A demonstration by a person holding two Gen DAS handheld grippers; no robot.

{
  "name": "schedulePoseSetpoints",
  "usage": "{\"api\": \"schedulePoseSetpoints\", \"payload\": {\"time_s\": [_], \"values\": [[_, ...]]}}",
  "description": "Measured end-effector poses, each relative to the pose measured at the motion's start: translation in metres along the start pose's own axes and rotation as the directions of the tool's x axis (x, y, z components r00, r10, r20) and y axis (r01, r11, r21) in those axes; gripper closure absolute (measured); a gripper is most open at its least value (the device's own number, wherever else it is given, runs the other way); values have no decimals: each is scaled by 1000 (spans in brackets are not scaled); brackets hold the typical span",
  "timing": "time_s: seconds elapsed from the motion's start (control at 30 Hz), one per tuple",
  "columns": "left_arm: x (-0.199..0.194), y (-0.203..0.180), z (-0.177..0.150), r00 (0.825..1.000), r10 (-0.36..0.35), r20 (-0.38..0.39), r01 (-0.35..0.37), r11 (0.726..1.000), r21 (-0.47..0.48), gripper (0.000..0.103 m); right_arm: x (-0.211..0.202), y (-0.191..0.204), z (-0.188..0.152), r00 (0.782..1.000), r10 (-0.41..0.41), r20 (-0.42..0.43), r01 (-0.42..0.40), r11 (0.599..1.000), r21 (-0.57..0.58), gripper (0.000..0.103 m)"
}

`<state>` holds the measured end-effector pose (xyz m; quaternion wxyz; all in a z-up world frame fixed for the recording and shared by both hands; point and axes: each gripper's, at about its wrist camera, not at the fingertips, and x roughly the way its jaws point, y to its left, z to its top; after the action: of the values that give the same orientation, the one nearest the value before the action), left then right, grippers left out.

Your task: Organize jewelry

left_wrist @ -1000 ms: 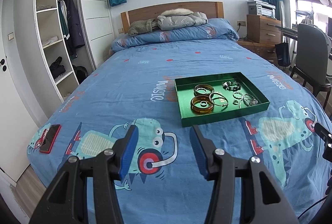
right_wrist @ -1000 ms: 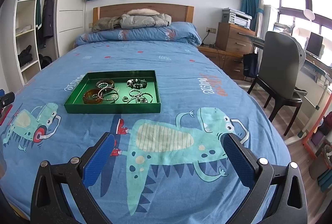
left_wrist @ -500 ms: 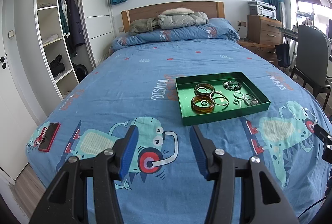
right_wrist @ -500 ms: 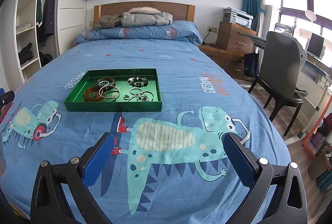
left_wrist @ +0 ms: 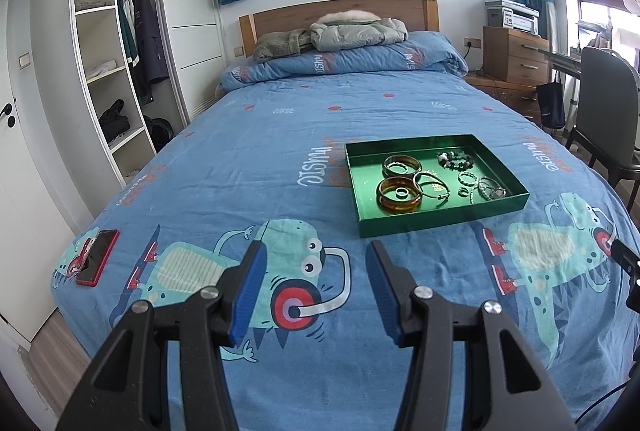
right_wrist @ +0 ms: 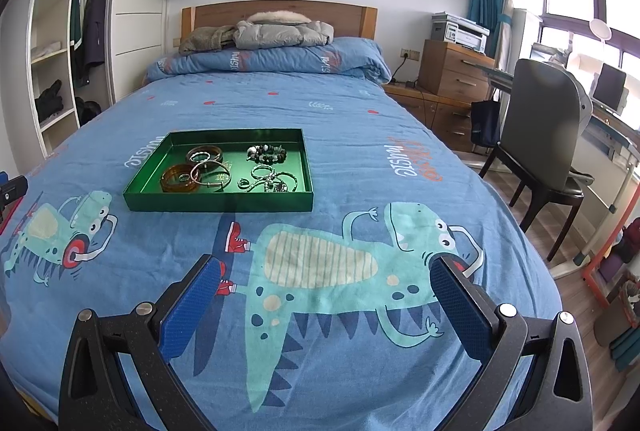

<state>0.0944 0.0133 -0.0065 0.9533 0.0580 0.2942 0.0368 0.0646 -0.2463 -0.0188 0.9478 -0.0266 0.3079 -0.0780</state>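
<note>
Slowly, both cameras are drifting nearer to the green tray [left_wrist: 416, 225]: it is sitting slightly larger and lower in each view than a second ago, while nothing inside it is shifting. All the jewelry is lying in the tray on the bed [left_wrist: 280, 135]: two amber bangles [left_wrist: 399, 194] at the left, thin silver hoops [left_wrist: 431, 185] beside them, a dark beaded bracelet [left_wrist: 456, 160] at the far right, and small rings and chains [left_wrist: 486, 188] at the near right. The left gripper [left_wrist: 314, 287] is standing partly open and gripping nothing; the right gripper [right_wrist: 326, 299] is gaping wide, also empty. Judging by this, an approach is under way, though the pieces are partly overlapping, so whether sorting is ahead or finishing is unclear.
</note>
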Motion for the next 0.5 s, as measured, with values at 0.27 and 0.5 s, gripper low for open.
{"api": "schedulePoseSetpoints", "payload": {"time_s": [0.27, 0.5], "values": [[0, 0, 0, 1000, -1, -1, 1, 1000, 0, 54, 0, 0, 0, 1000, 0, 0, 0, 1000, -1, 0], [1, 0, -1, 1000, -2, -2, 2, 1000, 1, 54, 1, 0, 0, 1000, 1, 1, -1, 1000, 2, 0]]}}
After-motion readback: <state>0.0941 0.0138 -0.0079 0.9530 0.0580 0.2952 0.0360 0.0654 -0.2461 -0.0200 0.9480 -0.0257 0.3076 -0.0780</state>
